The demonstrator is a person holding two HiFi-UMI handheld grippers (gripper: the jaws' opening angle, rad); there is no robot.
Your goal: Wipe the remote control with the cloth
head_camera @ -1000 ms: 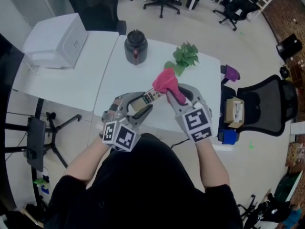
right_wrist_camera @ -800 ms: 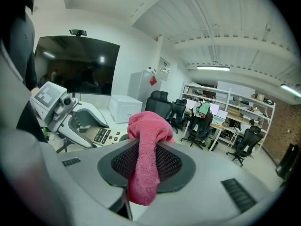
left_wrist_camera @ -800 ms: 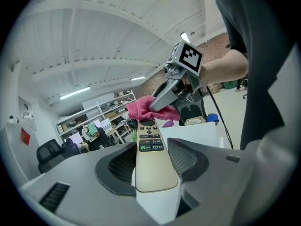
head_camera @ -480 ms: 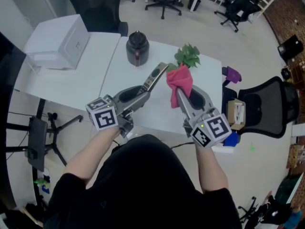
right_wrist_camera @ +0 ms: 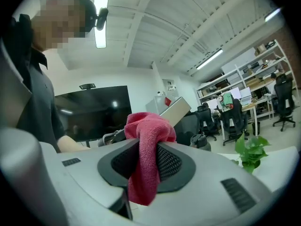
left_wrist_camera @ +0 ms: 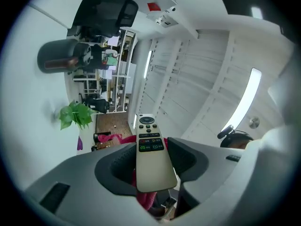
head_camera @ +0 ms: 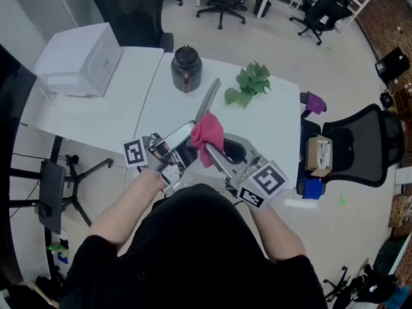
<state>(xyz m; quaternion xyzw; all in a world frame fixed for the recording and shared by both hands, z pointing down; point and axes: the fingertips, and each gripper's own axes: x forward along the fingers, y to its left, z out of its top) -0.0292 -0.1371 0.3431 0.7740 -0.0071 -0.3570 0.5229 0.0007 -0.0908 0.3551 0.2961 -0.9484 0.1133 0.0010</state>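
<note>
In the head view my left gripper is shut on the lower end of the pale remote control. The remote sticks up and away over the white table. In the left gripper view the remote lies button side up between the jaws of the left gripper. My right gripper is shut on a bunched pink cloth, which sits against the remote just beyond the left jaws. The right gripper view shows the cloth hanging through the right gripper, with the remote's back behind it.
On the table stand a dark kettle and a green leafy sprig. A white box sits on the adjoining table at left. A black office chair and a purple object are off the table's right edge.
Both grippers have drawn back toward the person. The left one rolled, turning the remote. The cloth came down from near the remote's far tip to its lower part by the left jaws.
</note>
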